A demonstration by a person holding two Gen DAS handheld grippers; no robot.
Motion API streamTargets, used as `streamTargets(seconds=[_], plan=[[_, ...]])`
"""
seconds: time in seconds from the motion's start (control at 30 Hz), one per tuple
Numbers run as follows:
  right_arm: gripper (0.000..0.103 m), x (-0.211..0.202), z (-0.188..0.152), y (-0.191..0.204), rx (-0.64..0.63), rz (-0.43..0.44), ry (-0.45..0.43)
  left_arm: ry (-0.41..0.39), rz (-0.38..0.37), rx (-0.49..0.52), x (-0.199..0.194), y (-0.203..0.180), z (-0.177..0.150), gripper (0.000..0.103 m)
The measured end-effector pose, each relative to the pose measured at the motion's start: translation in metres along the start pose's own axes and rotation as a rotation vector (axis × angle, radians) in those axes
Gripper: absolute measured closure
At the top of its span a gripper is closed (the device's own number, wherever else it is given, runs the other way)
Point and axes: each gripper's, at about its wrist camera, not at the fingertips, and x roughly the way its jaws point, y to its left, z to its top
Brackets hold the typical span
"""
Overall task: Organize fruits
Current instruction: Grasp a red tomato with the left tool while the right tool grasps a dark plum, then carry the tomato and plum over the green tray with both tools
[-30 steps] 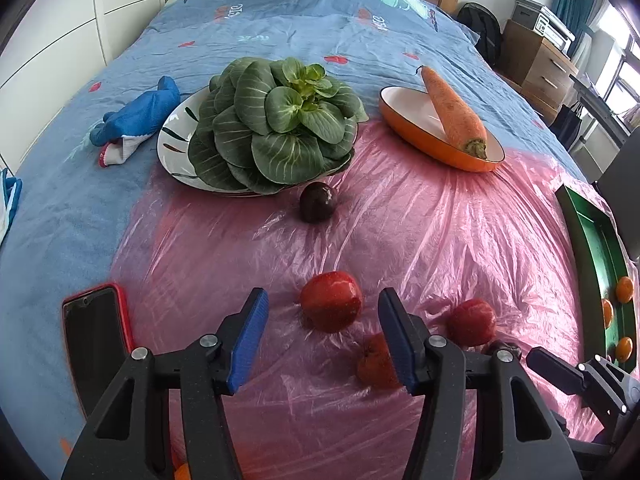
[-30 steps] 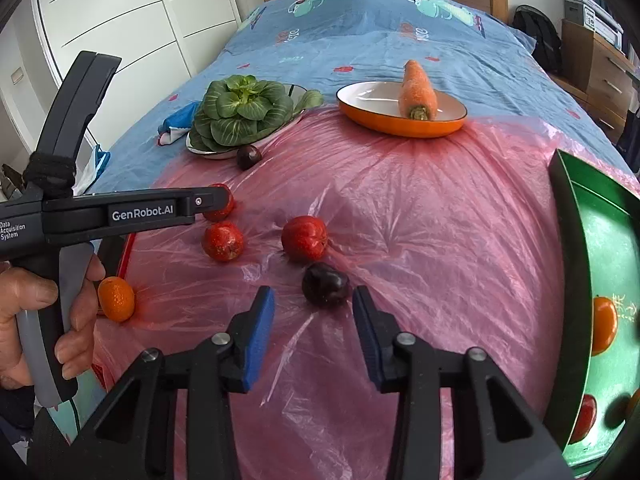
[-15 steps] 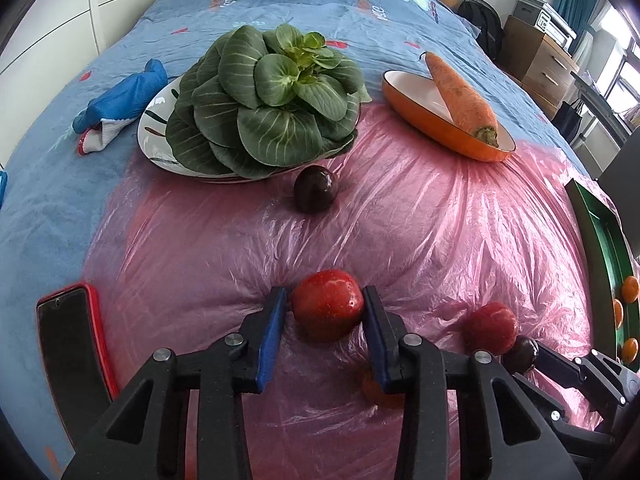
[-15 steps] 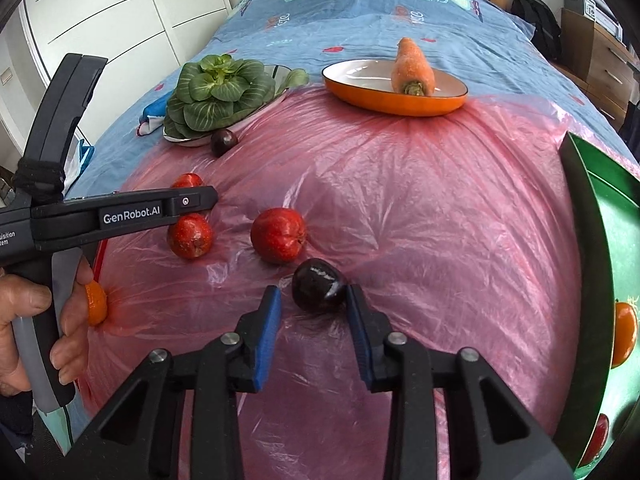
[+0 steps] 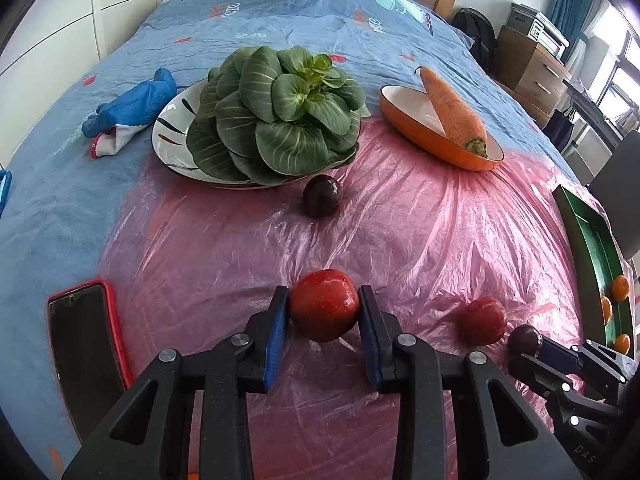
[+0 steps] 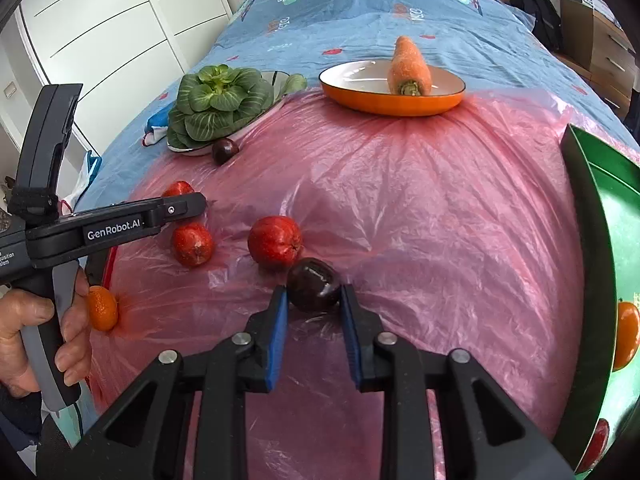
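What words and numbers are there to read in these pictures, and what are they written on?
"GenRobot.AI": white letters on the side of the left tool.
"DAS": faint letters on the body of the right tool.
Small white print at the left tool's rear, ending in "...uisition" and "...stem": cut off by the picture edge.
Red marks like numbers on the blue bedsheet: too distorted to read.

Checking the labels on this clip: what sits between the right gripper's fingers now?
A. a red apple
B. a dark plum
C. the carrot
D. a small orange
B: in the right wrist view, the right gripper has its blue pads against both sides of the dark plum.
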Motion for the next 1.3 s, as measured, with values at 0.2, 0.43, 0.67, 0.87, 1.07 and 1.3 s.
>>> streamTargets(seconds=[0.2, 0.43, 0.67, 0.87, 1.07, 1.3], plan=[[0.065, -0.023, -0.004, 0.006, -0.007, 0.000, -0.035, -0.035, 0.019, 0.003, -0.027, 0.003, -0.006, 0.074], [0.065, -0.053, -0.017, 0.009, -0.008, -0.001, -0.047, -0.050, 0.052, 0.014, -0.057, -0.003, -0.024, 0.074], [0.065, -0.082, -0.038, 0.003, 0.012, -0.017, -0.059, -0.044, 0.053, 0.047, -0.080, -0.024, -0.047, 0.074], [0.065, -0.114, -0.058, -0.020, 0.040, -0.065, -0.077, -0.043, 0.008, 0.117, -0.093, -0.069, -0.062, 0.074], [0.065, -0.149, -0.075, -0.063, 0.091, -0.152, -0.100, -0.040, -0.078, 0.215, -0.102, -0.136, -0.066, 0.074], [0.065, -0.184, -0.088, -0.129, 0.185, -0.262, -0.144, -0.025, -0.185, 0.347, -0.103, -0.223, -0.073, 0.074]])
